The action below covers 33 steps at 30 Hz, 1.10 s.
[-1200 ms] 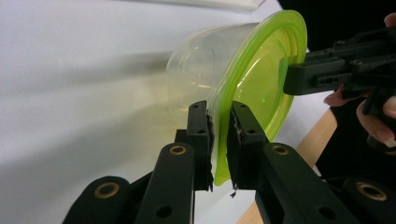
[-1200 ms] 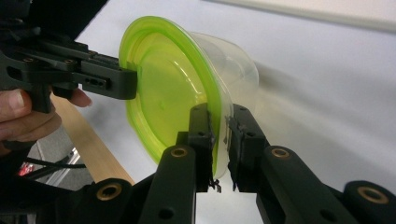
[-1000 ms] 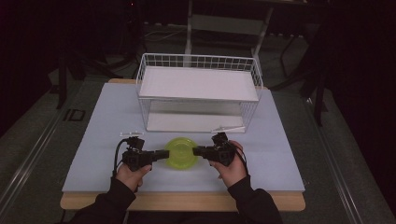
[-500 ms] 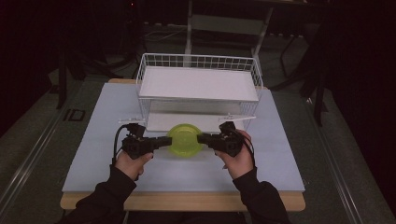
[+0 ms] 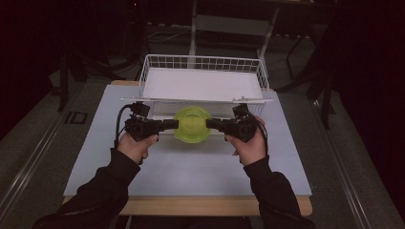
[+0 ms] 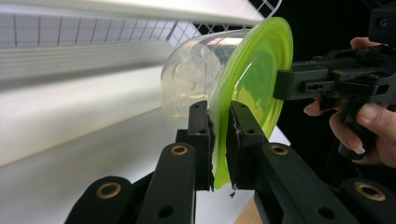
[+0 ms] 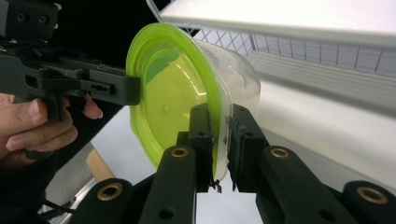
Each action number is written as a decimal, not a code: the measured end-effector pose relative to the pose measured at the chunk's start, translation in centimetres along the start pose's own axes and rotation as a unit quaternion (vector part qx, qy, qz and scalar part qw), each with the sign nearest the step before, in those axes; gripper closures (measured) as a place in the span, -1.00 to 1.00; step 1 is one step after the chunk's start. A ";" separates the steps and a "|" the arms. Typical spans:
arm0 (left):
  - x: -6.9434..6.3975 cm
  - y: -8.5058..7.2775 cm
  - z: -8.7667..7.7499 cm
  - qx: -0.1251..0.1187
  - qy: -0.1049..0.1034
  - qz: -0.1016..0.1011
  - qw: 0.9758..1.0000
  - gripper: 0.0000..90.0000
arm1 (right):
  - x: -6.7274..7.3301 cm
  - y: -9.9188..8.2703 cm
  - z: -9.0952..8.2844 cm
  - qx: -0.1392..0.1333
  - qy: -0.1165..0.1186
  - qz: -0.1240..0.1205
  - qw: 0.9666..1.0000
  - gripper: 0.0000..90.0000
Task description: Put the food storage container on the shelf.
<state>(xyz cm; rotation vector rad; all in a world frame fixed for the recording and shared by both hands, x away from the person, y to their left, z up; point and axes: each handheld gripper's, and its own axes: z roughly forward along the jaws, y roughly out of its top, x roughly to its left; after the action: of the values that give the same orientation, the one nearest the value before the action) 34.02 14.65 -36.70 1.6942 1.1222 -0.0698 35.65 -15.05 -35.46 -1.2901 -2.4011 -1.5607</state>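
Observation:
A clear round container with a lime-green lid (image 5: 192,125) hangs in the air just in front of the wire basket. My left gripper (image 5: 174,125) is shut on the lid's rim from the left, and my right gripper (image 5: 210,124) is shut on the rim from the right. In the left gripper view the jaws (image 6: 220,140) pinch the green lid edge (image 6: 254,79), with the clear tub (image 6: 191,79) behind and the other gripper (image 6: 285,86) opposite. The right gripper view shows its jaws (image 7: 223,140) clamping the lid (image 7: 168,79), the left gripper (image 7: 133,91) across from them.
A white wire basket (image 5: 200,62) with a flat white floor stands at the back of the pale table (image 5: 191,171). Its front rail (image 5: 191,100) runs close behind the container. Dark floor and stands surround the table.
Both hands have risen together with the container between them, carrying it off the table and toward the basket's front rail. Both grips are unchanged.

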 end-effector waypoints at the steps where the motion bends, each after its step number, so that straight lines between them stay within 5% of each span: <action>1: 0.0 0.4 0.1 -0.001 0.000 -0.001 1.000 0.82 | 0.0 0.3 -0.1 -0.002 -0.003 -0.001 1.000 0.80; 10: 0.0 3.3 0.5 -0.011 -0.013 -0.011 1.000 0.82 | -0.4 3.2 -0.9 -0.010 -0.016 0.002 1.000 0.80; 21: -0.4 7.7 1.3 -0.022 0.008 -0.009 1.000 0.82 | -1.6 7.1 -1.2 -0.024 -0.032 0.021 0.999 0.79; 33: 1.4 10.4 2.9 -0.017 0.010 -0.036 0.999 0.81 | -3.1 10.1 0.0 -0.012 -0.052 0.062 0.997 0.79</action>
<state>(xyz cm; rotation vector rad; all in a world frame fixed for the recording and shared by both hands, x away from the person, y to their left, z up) 43.35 13.26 -31.20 1.6273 1.1931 -0.0773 44.06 -15.30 -29.10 -1.5301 -2.3155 -1.5312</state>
